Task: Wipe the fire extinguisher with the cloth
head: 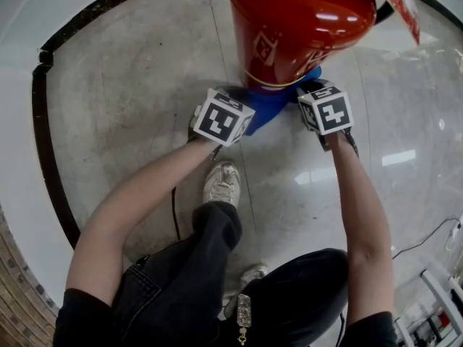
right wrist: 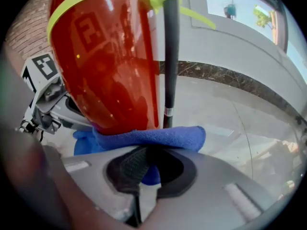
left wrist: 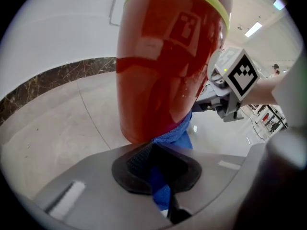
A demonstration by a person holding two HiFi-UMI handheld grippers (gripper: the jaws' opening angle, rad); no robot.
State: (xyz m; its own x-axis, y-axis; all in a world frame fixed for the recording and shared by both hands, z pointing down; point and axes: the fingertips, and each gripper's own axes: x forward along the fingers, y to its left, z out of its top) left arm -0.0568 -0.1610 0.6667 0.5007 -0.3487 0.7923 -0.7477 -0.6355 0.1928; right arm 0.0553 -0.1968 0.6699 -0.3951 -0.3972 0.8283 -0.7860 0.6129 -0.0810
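A red fire extinguisher (head: pixel 296 27) stands on the stone floor, a yellow band round its lower body. A blue cloth (head: pixel 269 107) is stretched between both grippers and pressed against the cylinder's base. My left gripper (head: pixel 242 125) is shut on one end of the blue cloth (left wrist: pixel 160 186), just below the red extinguisher (left wrist: pixel 168 66). My right gripper (head: pixel 312 107) is shut on the other end of the cloth (right wrist: pixel 158 138), which wraps the foot of the extinguisher (right wrist: pixel 110 66). A black hose (right wrist: pixel 170 51) hangs down the cylinder's side. The right gripper (left wrist: pixel 230 99) also shows in the left gripper view.
The person's shoes (head: pixel 221 183) and dark trousers (head: pixel 217 280) are close behind the grippers. A dark marble border (head: pixel 43 143) curves round the floor at the left. A cable (head: pixel 427 237) and white items (head: pixel 441 295) lie at the lower right.
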